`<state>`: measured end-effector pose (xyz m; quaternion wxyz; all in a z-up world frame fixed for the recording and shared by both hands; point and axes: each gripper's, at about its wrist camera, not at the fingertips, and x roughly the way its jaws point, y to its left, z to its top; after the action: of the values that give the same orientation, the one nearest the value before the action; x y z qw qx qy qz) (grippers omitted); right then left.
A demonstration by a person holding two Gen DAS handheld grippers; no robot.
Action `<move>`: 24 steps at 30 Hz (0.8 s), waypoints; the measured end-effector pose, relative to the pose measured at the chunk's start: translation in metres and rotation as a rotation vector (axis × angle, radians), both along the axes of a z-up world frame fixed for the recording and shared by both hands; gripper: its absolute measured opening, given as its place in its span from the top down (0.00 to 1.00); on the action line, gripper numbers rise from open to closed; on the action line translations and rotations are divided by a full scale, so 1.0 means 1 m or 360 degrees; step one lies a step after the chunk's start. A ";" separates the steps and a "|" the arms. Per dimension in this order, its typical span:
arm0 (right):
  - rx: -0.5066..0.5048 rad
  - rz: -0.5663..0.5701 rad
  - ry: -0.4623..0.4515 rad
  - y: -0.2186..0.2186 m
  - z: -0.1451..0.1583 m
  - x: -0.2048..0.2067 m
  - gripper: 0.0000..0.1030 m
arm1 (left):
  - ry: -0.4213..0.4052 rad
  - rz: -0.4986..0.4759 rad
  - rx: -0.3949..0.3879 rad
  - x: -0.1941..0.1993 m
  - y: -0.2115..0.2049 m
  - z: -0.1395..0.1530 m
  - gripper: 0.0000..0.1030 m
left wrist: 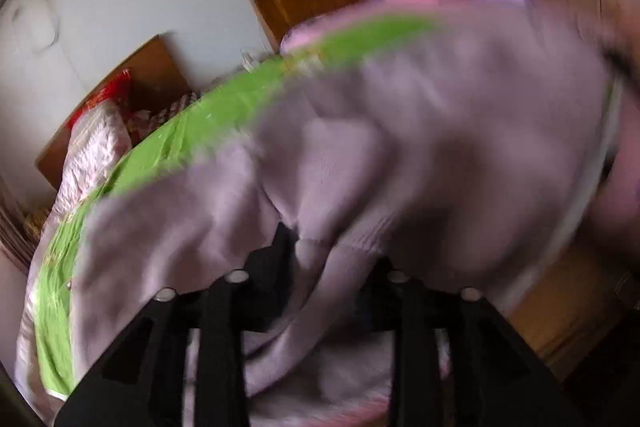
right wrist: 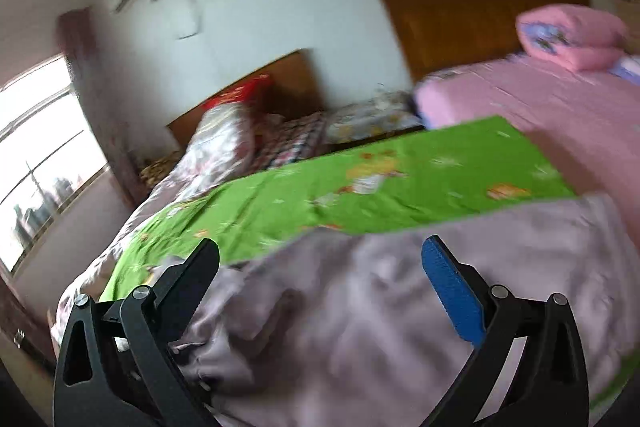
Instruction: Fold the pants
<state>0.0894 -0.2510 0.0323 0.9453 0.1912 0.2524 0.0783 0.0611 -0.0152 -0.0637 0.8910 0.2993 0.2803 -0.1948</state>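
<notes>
A: Describe the work surface and the room.

B: A green sheet [right wrist: 360,183] covers the near bed. A pink bed [right wrist: 560,103] lies to the far right, with a pink pillow [right wrist: 572,35] against a brown headboard [right wrist: 480,15]. A window [right wrist: 40,155] is on the left wall.

A: Location and heading of the pants [right wrist: 400,307]?

B: They lie on the near part of the green sheet, bunched; the long axis appears to run left to right, though blur prevents confirmation.

A: Jaw state?

B: The right gripper [right wrist: 324,275] is spread wide over the cloth, holding nothing. The left gripper [left wrist: 316,267] is clamped on a fold of the pants.
</notes>
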 end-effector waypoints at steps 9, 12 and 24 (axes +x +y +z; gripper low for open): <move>0.0391 0.0411 0.0270 0.025 -0.061 -0.009 0.04 | -0.0137 0.0161 -0.0768 -0.056 0.121 0.071 0.11; 0.0499 0.0596 0.0479 0.055 -0.079 0.006 0.05 | -0.0074 0.0419 -0.0845 -0.050 0.174 0.066 0.12; 0.0027 0.0849 0.0838 0.153 -0.089 0.013 0.04 | 0.0124 0.0650 -0.0899 -0.046 0.235 0.002 0.12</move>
<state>0.1029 -0.0982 -0.0565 0.7927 0.1401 0.5272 0.2721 0.0156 0.2198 -0.0618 0.9479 -0.0289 0.3031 -0.0937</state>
